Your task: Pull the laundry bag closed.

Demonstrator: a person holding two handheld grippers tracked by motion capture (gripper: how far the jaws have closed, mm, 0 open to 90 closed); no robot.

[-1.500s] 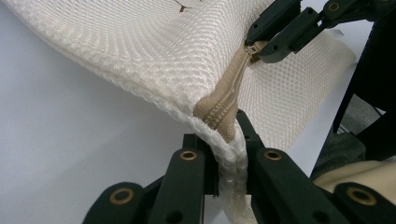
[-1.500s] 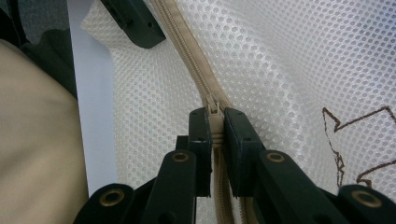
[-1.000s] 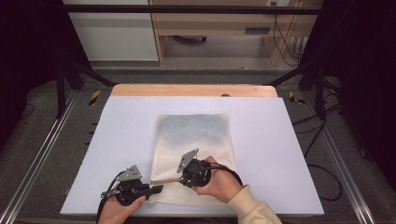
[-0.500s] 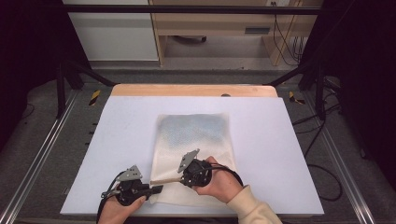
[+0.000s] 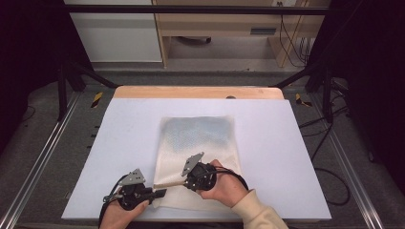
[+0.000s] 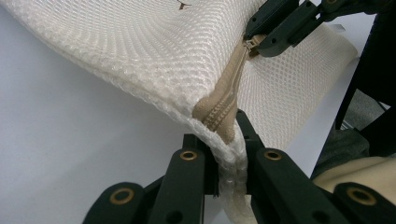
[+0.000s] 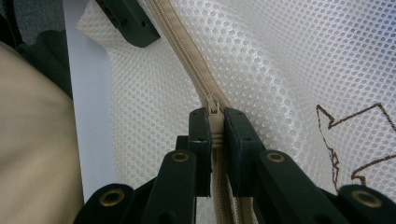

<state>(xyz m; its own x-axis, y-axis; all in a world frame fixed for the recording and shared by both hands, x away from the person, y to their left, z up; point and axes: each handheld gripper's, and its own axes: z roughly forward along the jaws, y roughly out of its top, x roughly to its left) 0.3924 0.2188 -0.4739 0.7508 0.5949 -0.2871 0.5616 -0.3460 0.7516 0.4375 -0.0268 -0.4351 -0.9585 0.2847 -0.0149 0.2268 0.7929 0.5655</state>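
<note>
A white mesh bag [image 5: 198,138] lies flat mid-table, with a beige zipper [image 6: 229,91] along its near edge. My left gripper [image 5: 161,192] is shut on the bag's near-left corner; in the left gripper view [image 6: 227,140] the zipper's end and the mesh are pinched between the jaws and lifted off the table. Just to its right, my right gripper [image 5: 185,180] is shut on the zipper pull [image 7: 214,109], which sits between its jaws [image 7: 215,125]. The zipper tape [image 7: 182,46] runs tight from it to the left gripper [image 7: 128,21]. A brown printed mark [image 7: 345,135] shows on the mesh.
The bag rests on a white tabletop [image 5: 119,143] with a wooden strip [image 5: 198,92] at its far edge. Metal rails [image 5: 43,162] flank both sides. Cables [image 5: 329,176] lie on the floor at the right. A beige sleeve [image 5: 255,212] reaches in from the near edge.
</note>
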